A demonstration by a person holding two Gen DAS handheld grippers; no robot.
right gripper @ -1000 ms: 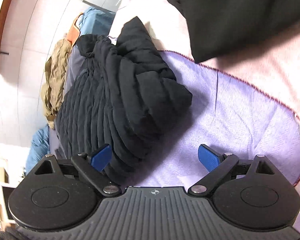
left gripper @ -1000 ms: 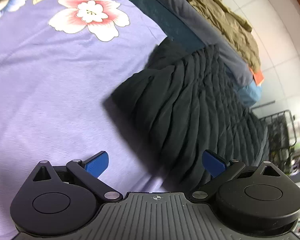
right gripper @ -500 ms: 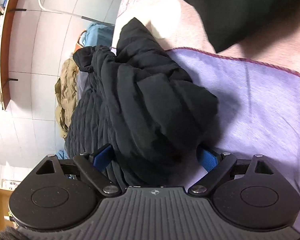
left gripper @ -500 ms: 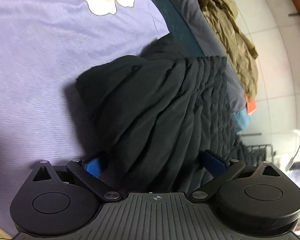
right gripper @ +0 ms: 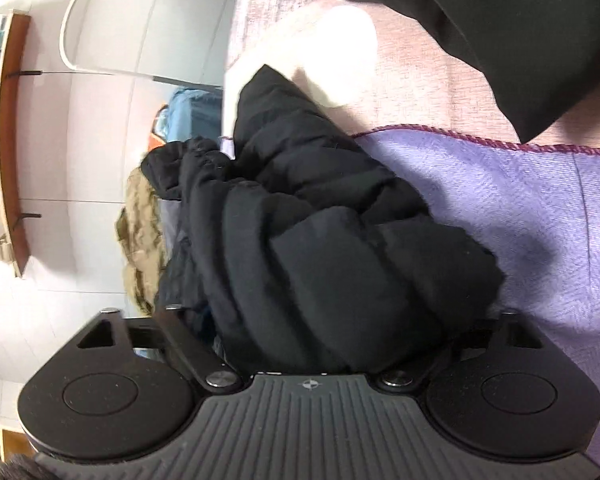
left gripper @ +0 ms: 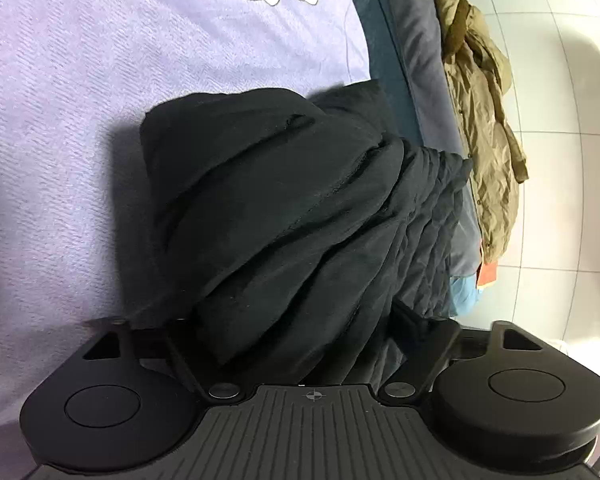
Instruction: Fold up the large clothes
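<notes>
A black quilted puffer jacket (left gripper: 284,208) lies bunched on a lilac flowered blanket (left gripper: 60,120). My left gripper (left gripper: 296,328) has pushed over its folded bulk; the jaws stand wide and the fabric fills the gap between them, hiding the blue pads. The same jacket (right gripper: 324,248) fills the right wrist view. My right gripper (right gripper: 340,332) is also spread wide around its thick folded end, pads buried in the cloth.
An olive jacket (left gripper: 480,128) hangs over the grey bed edge (left gripper: 420,60), with blue and orange cloth (left gripper: 464,292) below it. A pink blanket (right gripper: 420,92) and another black garment (right gripper: 500,12) lie beyond the lilac blanket (right gripper: 540,200). White wall tiles and a wooden shelf (right gripper: 12,140) stand behind.
Both grippers have moved forward onto the jacket. The fabric now fills both open jaws and covers the blue pads, which were showing a second ago.
</notes>
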